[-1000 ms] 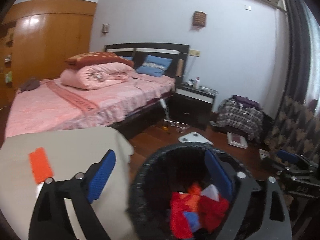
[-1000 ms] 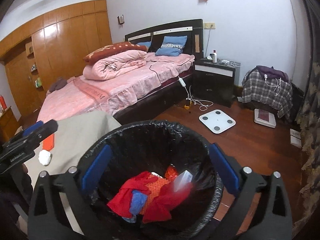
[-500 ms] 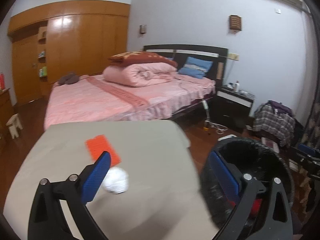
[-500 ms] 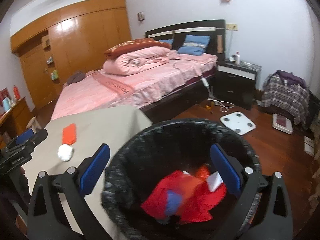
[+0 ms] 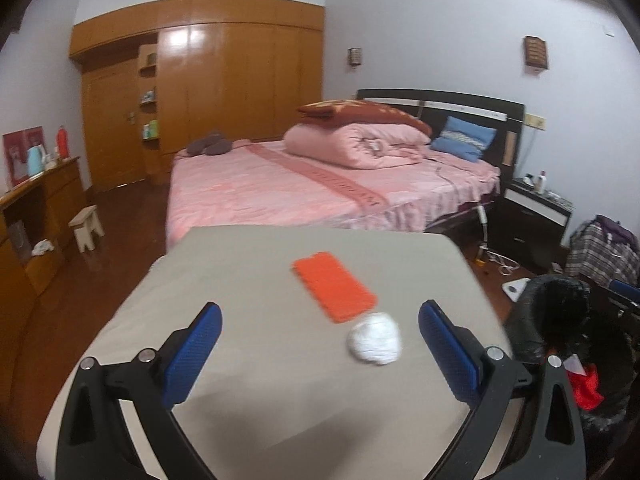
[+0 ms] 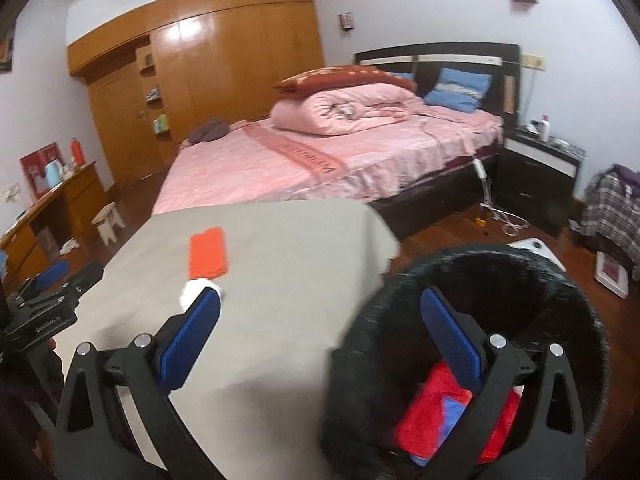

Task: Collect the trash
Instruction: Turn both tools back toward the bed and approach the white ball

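Observation:
A crumpled white paper ball (image 5: 374, 339) lies on the grey table (image 5: 248, 280), next to a flat orange pad (image 5: 334, 286). My left gripper (image 5: 320, 344) is open and empty over the table, the ball just inside its right finger. My right gripper (image 6: 320, 328) is open and empty, straddling the table edge and the black-lined trash bin (image 6: 560, 276), which holds red and blue scraps (image 6: 436, 420). The ball (image 6: 192, 290) peeks from behind the right gripper's left finger. The bin (image 5: 560, 312) stands right of the table. The left gripper (image 6: 52, 292) also shows at the left of the right wrist view.
A pink bed (image 5: 320, 188) stands behind the table. A black nightstand (image 5: 536, 212) and a plaid bag (image 5: 604, 256) are at the right. A wooden desk (image 5: 36, 208) and small stool (image 5: 86, 226) are at the left. A wardrobe (image 5: 220, 72) fills the back wall.
Both grippers have swung left, away from over the bin and toward the table. The orange pad and white ball have come between the left gripper's fingers. Both stay open.

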Tool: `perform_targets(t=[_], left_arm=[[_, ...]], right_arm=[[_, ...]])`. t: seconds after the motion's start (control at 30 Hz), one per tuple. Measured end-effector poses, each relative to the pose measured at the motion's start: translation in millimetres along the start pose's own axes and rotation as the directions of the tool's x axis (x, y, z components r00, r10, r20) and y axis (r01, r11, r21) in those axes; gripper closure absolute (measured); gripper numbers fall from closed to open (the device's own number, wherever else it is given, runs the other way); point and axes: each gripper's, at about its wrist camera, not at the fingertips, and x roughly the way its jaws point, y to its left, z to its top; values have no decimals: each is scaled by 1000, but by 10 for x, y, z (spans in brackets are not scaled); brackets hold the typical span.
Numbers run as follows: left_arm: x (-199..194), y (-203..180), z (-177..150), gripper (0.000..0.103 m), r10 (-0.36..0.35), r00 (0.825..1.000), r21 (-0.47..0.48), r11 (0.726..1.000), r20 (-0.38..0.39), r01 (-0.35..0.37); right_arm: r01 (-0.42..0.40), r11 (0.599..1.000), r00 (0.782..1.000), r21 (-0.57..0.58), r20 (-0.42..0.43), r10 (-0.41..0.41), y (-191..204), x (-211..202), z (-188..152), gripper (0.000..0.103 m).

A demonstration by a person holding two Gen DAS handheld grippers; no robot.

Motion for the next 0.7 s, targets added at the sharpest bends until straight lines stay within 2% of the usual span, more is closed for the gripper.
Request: perform_targets(t=[0.17, 0.4, 0.7], left_arm=[[34, 256, -67, 6, 52, 999, -9, 999, -5, -52], [194, 560, -198, 6, 112, 993, -31, 993, -29, -113], [456, 783, -368, 6, 151, 985, -24, 988, -85, -154]], right_arm=[[-38, 998, 999, -56, -18, 37, 446, 360, 10, 5], [-53, 995, 997, -78, -53, 49, 845, 818, -49, 5], [-49, 995, 994, -83, -104, 40, 1073, 1214, -153, 5]])
